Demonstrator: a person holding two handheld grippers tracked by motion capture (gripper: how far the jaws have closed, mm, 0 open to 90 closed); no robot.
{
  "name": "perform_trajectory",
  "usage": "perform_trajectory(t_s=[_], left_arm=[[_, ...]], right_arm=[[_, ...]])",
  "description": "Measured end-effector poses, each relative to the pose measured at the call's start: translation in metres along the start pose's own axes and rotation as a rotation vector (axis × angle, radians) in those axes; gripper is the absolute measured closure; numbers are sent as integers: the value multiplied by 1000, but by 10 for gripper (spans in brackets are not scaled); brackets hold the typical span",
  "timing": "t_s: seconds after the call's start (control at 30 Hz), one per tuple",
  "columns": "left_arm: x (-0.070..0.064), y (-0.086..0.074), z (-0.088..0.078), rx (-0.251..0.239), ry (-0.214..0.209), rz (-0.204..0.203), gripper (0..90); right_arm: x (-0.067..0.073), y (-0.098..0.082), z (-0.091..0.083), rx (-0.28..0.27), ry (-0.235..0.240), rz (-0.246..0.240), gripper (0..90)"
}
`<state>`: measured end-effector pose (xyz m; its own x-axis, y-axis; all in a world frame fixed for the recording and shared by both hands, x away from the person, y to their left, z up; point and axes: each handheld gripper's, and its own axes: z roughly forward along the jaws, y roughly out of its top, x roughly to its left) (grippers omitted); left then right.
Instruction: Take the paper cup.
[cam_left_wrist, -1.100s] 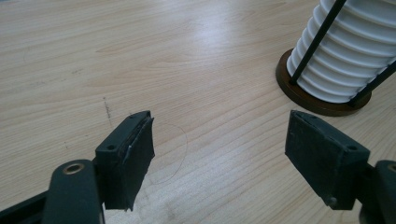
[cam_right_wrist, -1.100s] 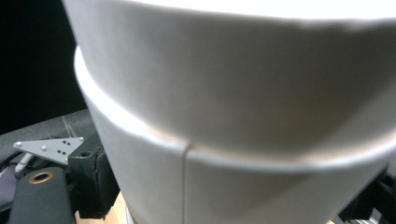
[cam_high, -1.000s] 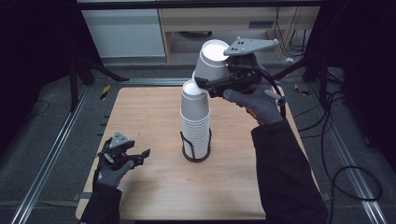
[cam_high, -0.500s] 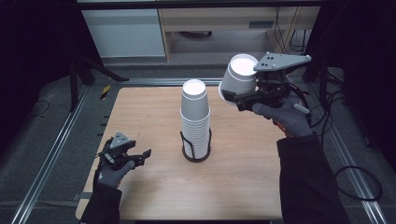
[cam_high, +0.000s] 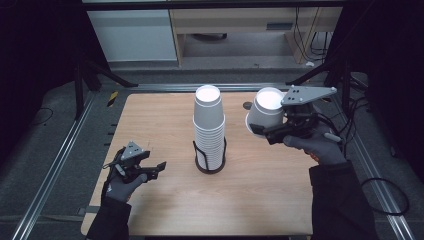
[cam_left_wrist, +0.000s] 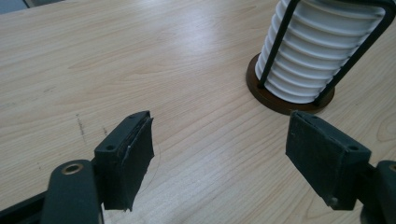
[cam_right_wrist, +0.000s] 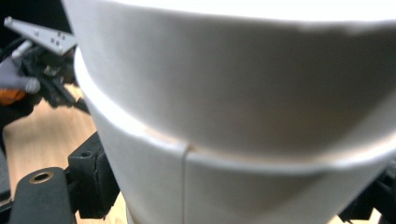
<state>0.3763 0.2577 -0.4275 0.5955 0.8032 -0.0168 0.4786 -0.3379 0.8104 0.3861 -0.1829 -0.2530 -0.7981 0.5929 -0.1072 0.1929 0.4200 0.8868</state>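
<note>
Pale wood runs under everything you are working on: the worktop (cam_high: 165, 215) carries the tall stack of white cups (cam_high: 209, 131), upside down in a dark wire holder (cam_high: 209, 160) near its middle. Off to the right of that stack, clear of it and up in the air, is the single white cup (cam_high: 266, 112) you have in your right gripper (cam_high: 260, 131). Its jaws are clenched on the cup's wall near the rim, and in the right gripper view the cup's side bulges between the two black pads.

The cup is upside down and tilted, base up and leaning toward the stack, open mouth down toward your hand. So its long axis is not yet upright, and bare worktop lies below it. Judging from that, setting it down will call for rolling your wrist until the rim sits level, then lowering straight.

Your left gripper (cam_high: 161, 167) rests low at the near left corner, jaws released and wide with nothing between them; in its own view they point toward the holder's base (cam_left_wrist: 289, 95). Your right hand is the one carrying the work; your left is well apart from the held cup.
</note>
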Motion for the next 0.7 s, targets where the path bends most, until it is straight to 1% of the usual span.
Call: perform_trajectory(t_s=[0.03, 0.07, 0.1, 0.13, 0.17, 0.2, 0.23, 0.27, 0.3, 0.33, 0.37, 0.4, 0.43, 0.47, 0.53, 0.57, 0.67, 0.7], left_arm=[[-1, 1, 0, -2, -8, 2, 224], [-4, 2, 0, -4, -18, 8, 221], [-5, 3, 1, -1, -25, 11, 218], [-5, 3, 1, -1, -25, 11, 213], [-7, 3, 1, -10, -43, 20, 210], [-7, 3, 1, -10, -43, 20, 210], [-10, 4, 2, -9, -57, 29, 209], [-10, 4, 2, -9, -57, 29, 209], [-11, 4, 2, -8, -59, 35, 209], [-11, 4, 2, -7, -62, 39, 209], [-13, 5, 2, -6, -64, 43, 207], [-13, 5, 2, -6, -64, 43, 204], [-14, 5, 3, -5, -64, 48, 204], [-14, 5, 3, -5, -64, 48, 202], [-16, 6, 3, -1, -64, 53, 202], [-17, 6, 3, -1, -65, 57, 199], [-19, 8, 3, 1, -69, 59, 199], [-20, 9, 2, -2, -79, 60, 199]], right_arm=[[0, -4, 1, 4, 6, -1, 146], [1, -12, 3, 14, 19, -1, 146], [1, -16, 4, 17, 25, 0, 145], [1, -16, 4, 17, 25, 0, 145], [2, -23, 5, 23, 38, 4, 145], [2, -27, 7, 27, 45, 7, 145], [3, -31, 8, 32, 51, 8, 145], [3, -31, 8, 32, 51, 8, 145], [4, -39, 10, 43, 60, 8, 145], [4, -39, 10, 43, 60, 8, 145], [4, -46, 12, 47, 71, 15, 145], [4, -46, 12, 47, 71, 15, 145], [5, -53, 14, 54, 80, 18, 146], [5, -53, 14, 54, 80, 18, 146], [6, -58, 16, 57, 92, 20, 146], [8, -64, 19, 63, 106, 18, 146], [9, -69, 22, 77, 116, 13, 146], [11, -74, 25, 85, 133, 8, 146]])
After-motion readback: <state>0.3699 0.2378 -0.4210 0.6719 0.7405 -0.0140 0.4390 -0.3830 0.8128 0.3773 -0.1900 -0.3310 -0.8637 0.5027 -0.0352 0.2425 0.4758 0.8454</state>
